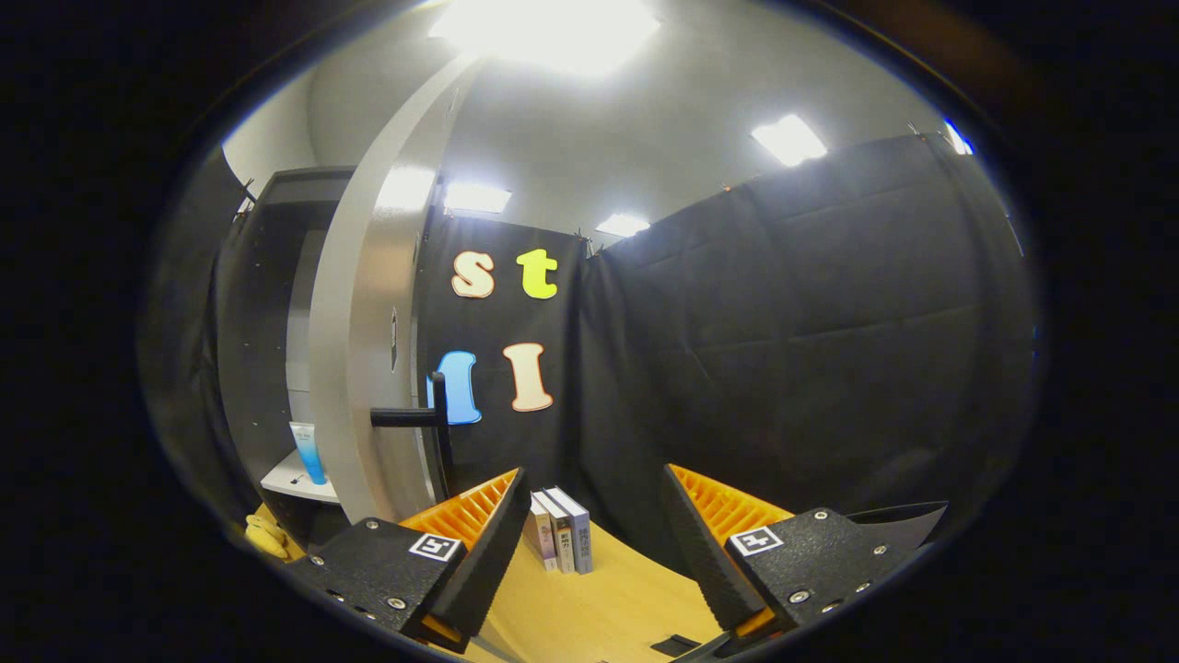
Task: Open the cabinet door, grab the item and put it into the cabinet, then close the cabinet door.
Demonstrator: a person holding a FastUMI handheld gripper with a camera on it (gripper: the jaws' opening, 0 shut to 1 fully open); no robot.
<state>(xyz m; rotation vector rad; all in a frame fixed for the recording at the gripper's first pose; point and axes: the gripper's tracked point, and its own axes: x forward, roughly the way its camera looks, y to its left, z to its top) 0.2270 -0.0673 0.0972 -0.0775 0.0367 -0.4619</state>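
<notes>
A light-blue squeeze tube (307, 453) stands upright on a white shelf (293, 481) inside the tall dark cabinet (267, 350), well off to the left of the gripper's fingers. The cabinet's grey door (364, 341) stands open, swung out edge-on toward the camera, and its black bar handle (419, 416) juts out from the door face, above and just beyond the left finger. The gripper (594, 552) hangs over a pale wooden tabletop (599, 608) with its fingers spread wide apart and nothing between them. Just ahead of the gap, close to the left finger, three upright books (560, 532) lean together at the back of the tabletop against the black cloth wall (783, 350). A yellow soft object (265, 534) lies low beside the cabinet's foot, left of the left finger; what it is cannot be told. White ceiling lights (790, 138) glow above the booth
</notes>
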